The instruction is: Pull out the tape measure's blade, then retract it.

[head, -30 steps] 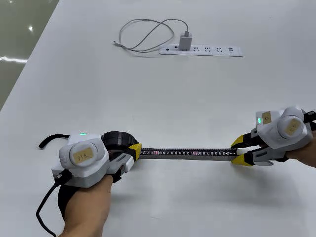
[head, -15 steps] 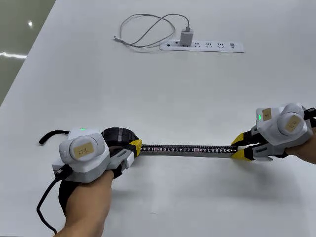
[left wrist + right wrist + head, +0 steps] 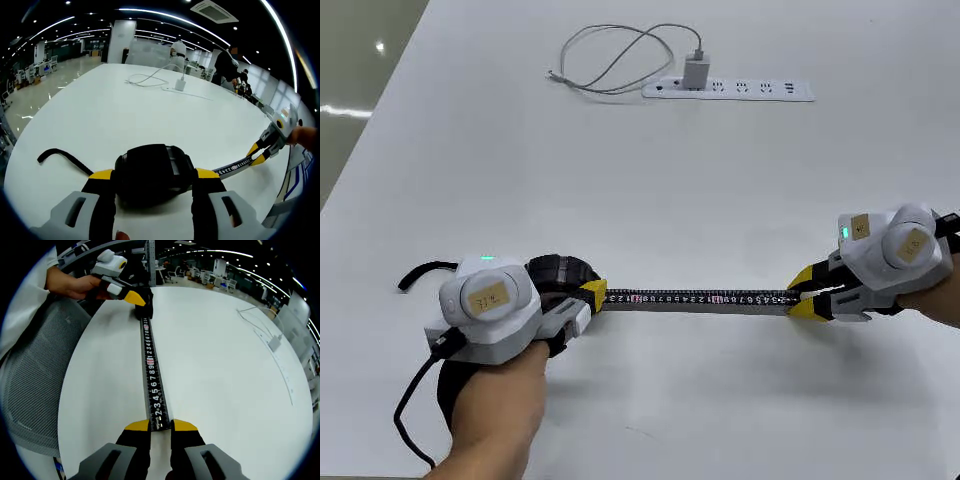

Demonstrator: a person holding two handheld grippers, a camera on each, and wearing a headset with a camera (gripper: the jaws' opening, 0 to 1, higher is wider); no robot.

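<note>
Left gripper (image 3: 155, 175) clamps tape measure case (image 3: 558, 278) on table (image 3: 670, 200). Right gripper (image 3: 160, 426), well right of case, pinches blade (image 3: 151, 370) end. We'd guide blade straight in line with case: flat, slow, case pinned, no twist.

A broad white table (image 3: 650, 190) carries a white power strip (image 3: 750, 90) near its far edge, with a charger (image 3: 696, 74) plugged in and a looped white cable (image 3: 590, 89) beside it. On the near side rests a black tape measure (image 3: 560, 280), its blade (image 3: 695, 299) drawn out along the surface and its black strap (image 3: 420, 272) trailing.
</note>
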